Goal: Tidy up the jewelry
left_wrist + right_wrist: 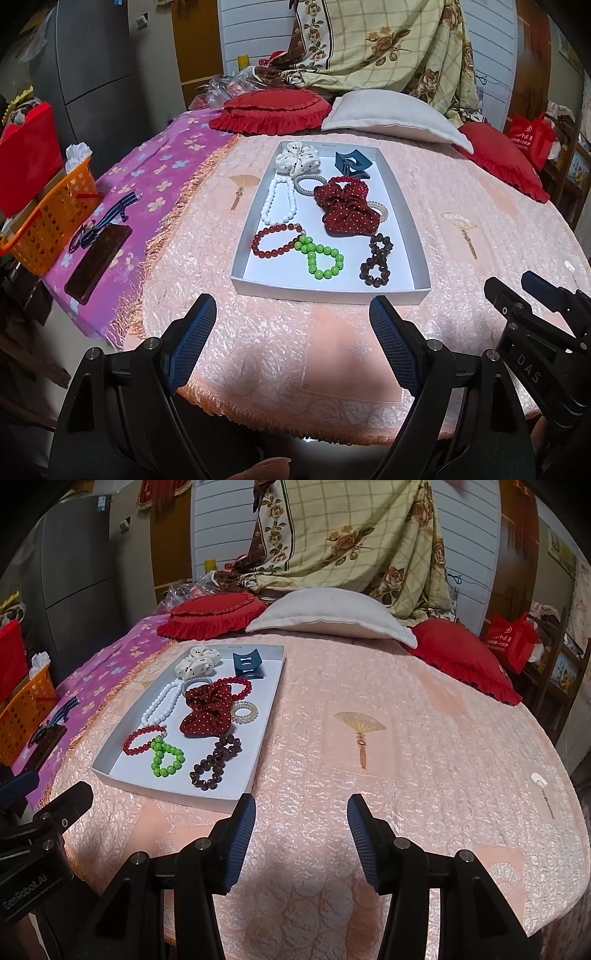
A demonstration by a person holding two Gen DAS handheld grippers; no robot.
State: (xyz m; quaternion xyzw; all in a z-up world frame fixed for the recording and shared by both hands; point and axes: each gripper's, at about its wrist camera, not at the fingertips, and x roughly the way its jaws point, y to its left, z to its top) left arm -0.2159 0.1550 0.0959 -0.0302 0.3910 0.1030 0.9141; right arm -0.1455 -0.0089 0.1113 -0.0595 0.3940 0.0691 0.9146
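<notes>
Right wrist view, left tool (48, 805) marked "GenRobot.AI"

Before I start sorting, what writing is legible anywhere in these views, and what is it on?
"DAS": on the right hand-held gripper body, seen in the left wrist view.
"GenRobot.AI": on the left hand-held gripper body, right wrist view.
Red bag: white print, too blurred.
Tray far rim: small print, unreadable.
</notes>
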